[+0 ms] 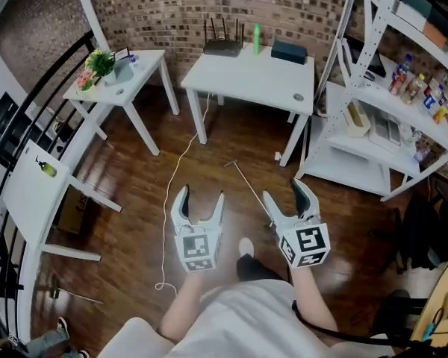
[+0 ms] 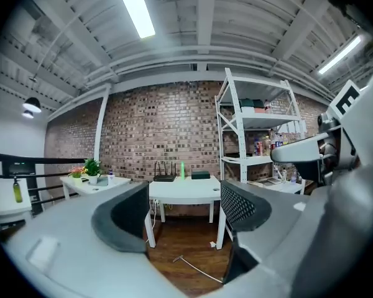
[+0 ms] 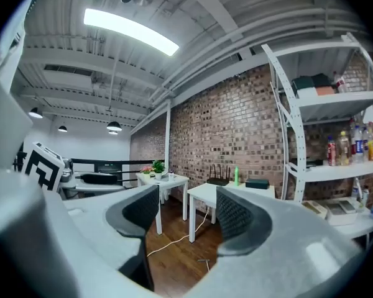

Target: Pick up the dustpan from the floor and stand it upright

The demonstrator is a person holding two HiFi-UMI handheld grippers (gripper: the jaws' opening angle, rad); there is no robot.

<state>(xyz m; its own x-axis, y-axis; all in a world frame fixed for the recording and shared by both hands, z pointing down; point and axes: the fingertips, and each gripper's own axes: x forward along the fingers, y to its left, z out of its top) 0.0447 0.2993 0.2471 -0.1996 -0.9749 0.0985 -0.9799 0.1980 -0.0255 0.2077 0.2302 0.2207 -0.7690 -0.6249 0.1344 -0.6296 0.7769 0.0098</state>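
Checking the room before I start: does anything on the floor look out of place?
A thin rod lies flat on the floor before the white table, and a loose white cable trails across it. Nothing looks spilled.

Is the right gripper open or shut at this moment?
Open. The right gripper has its fingers apart; only the floor and room show between them, and nothing is held.
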